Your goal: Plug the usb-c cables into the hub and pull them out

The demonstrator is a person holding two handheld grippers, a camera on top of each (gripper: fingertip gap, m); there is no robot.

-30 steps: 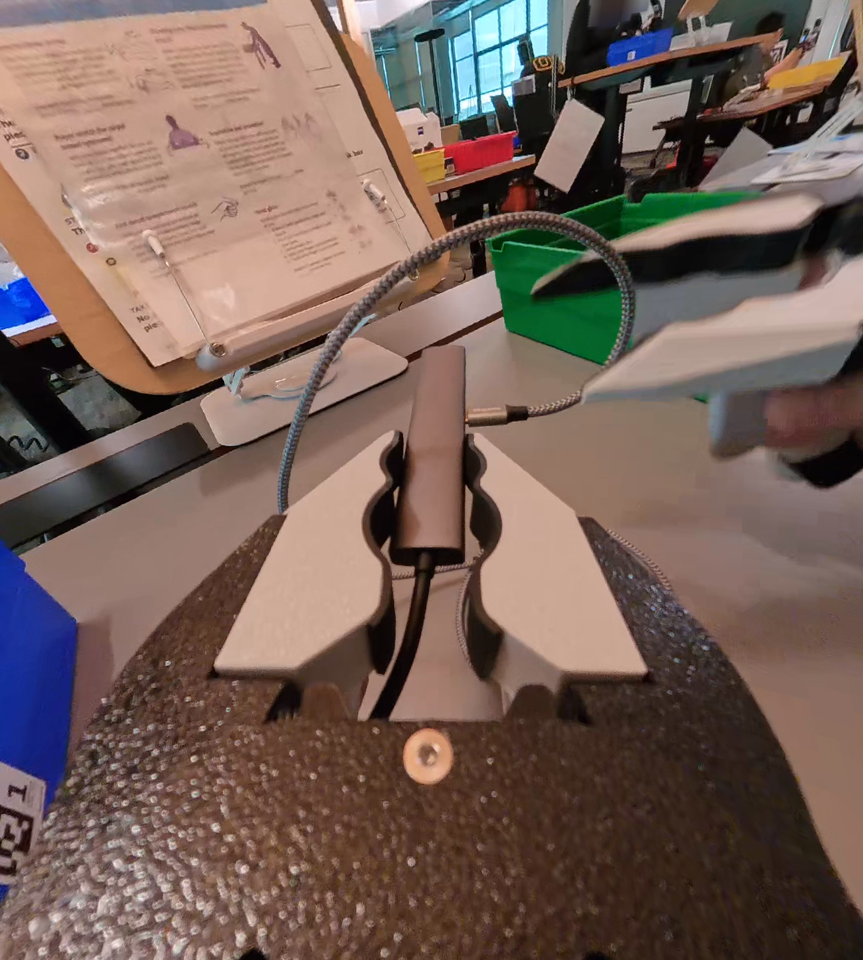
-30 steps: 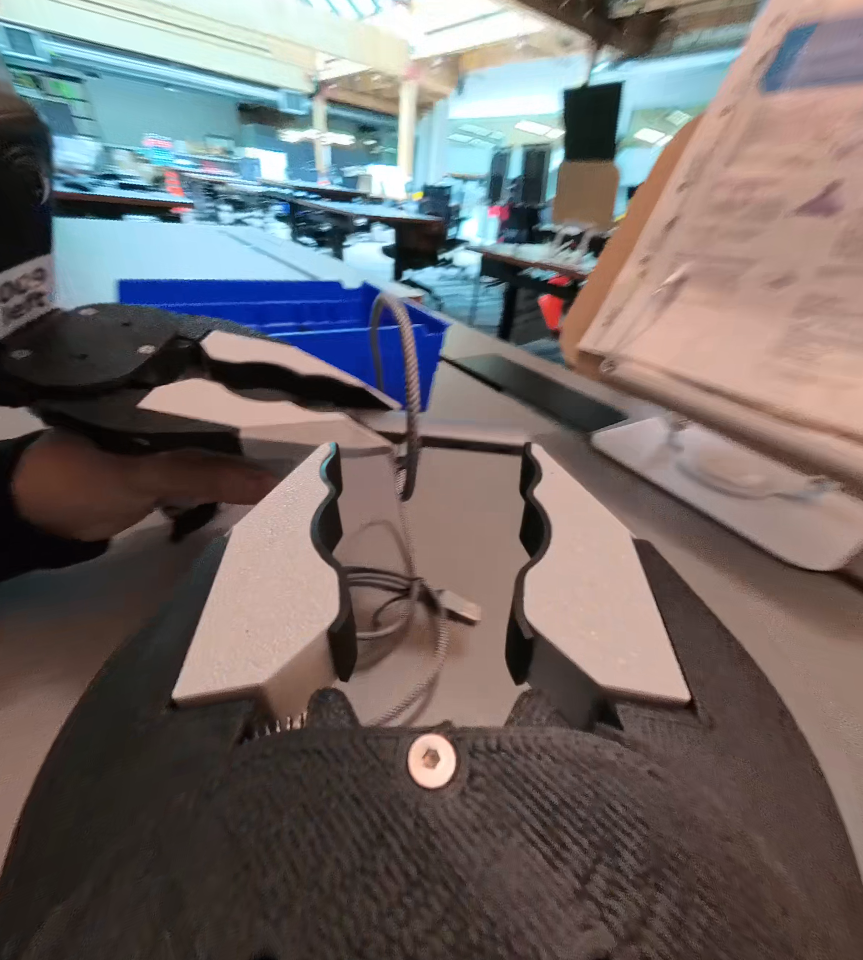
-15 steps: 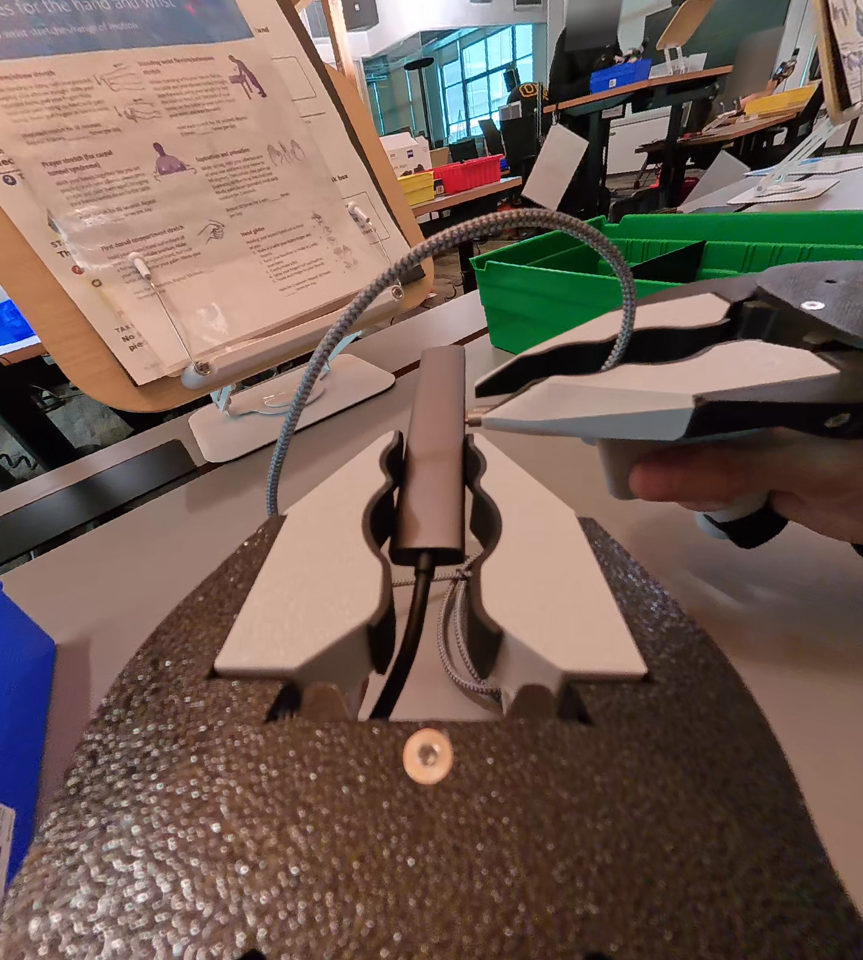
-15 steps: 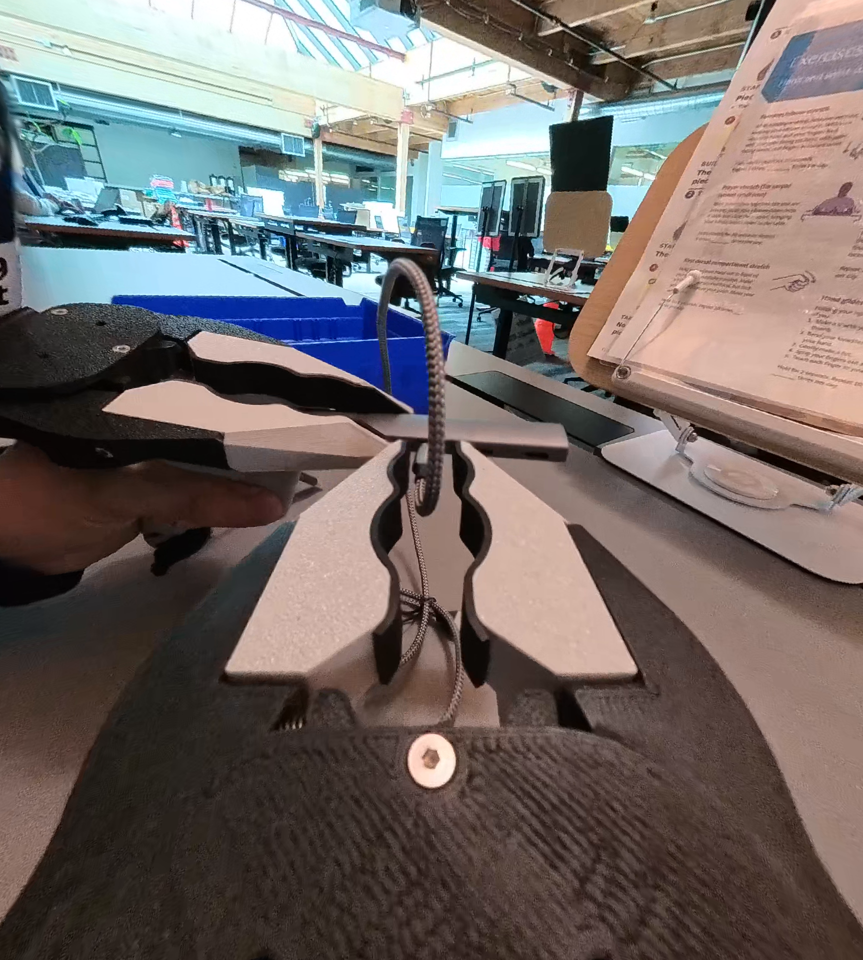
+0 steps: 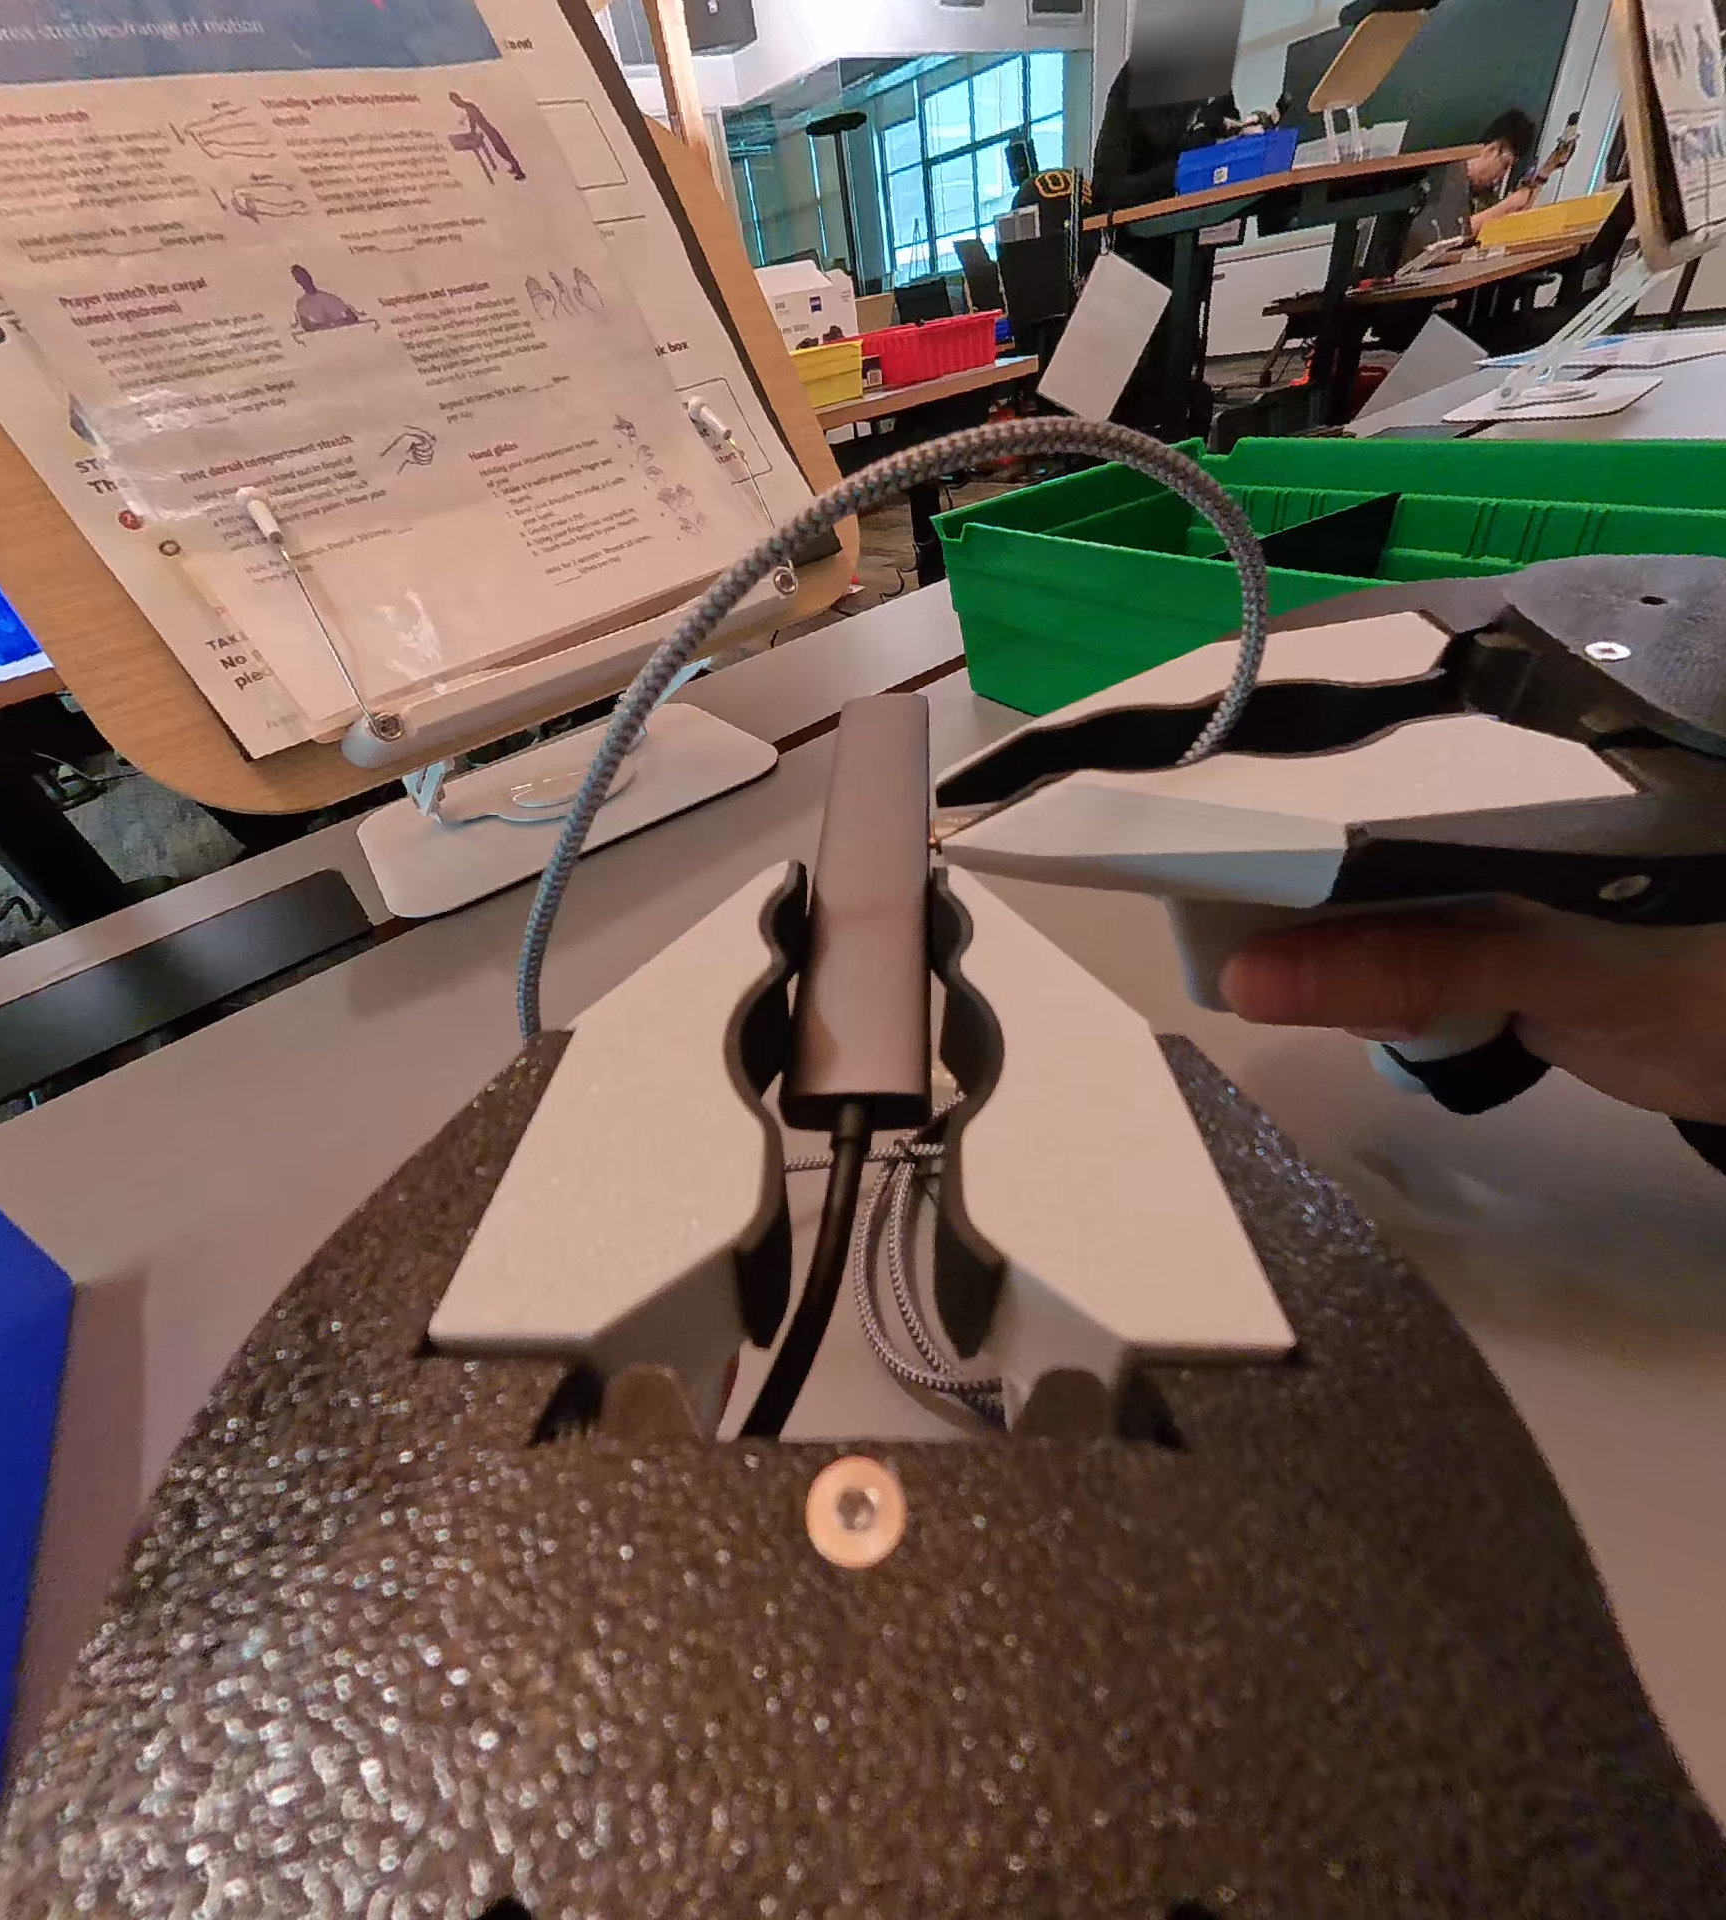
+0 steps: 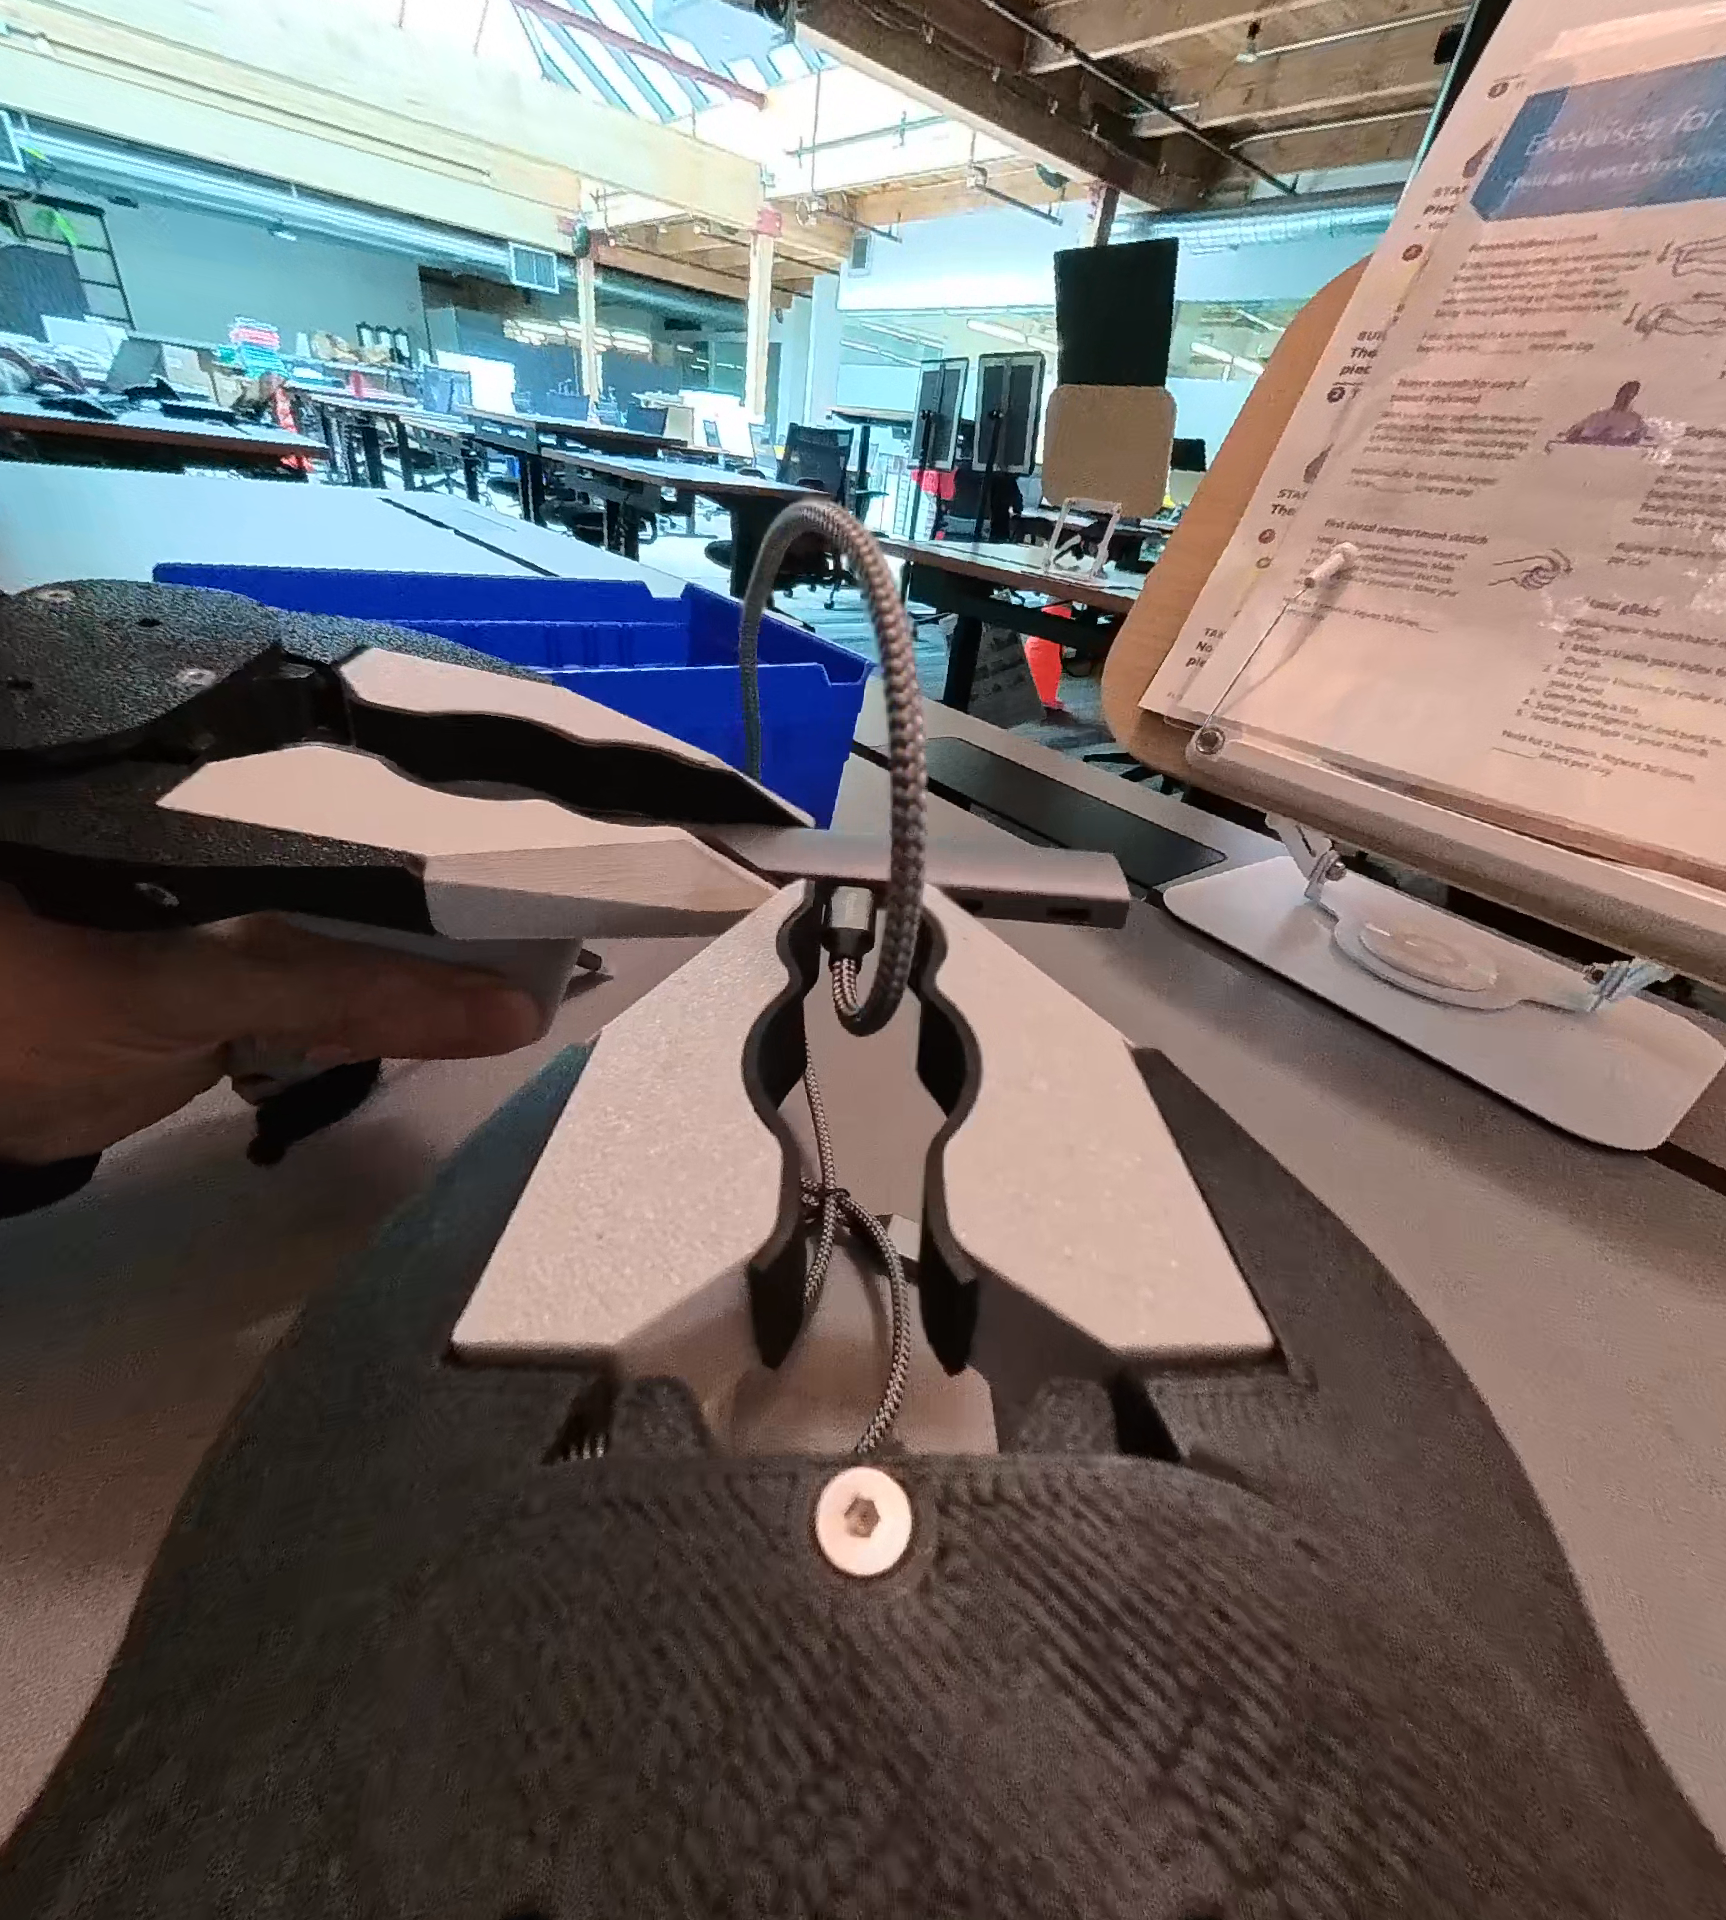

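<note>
The left gripper (image 5: pixel 864 914) pinches the grey hub (image 5: pixel 869 894) above the desk (image 5: pixel 1461 1351). The right gripper (image 6: pixel 854 925) is clamped on the braided cable's plug (image 6: pixel 846 914), right at the hub's side. The cable (image 5: pixel 942 473) arches overhead, a green bin (image 5: pixel 1098 592) behind.

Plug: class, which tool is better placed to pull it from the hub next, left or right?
Right. The right tool is shut on the plug at the hub, which the left tool clamps steady.

Hub (image 5: pixel 864 914) on table (image 5: pixel 267 1091) ahead, document stand (image 5: pixel 319 416) behind-left, bin (image 5: pixel 1358 561) behind-right, cable (image 5: pixel 900 488) arching over hub.
</note>
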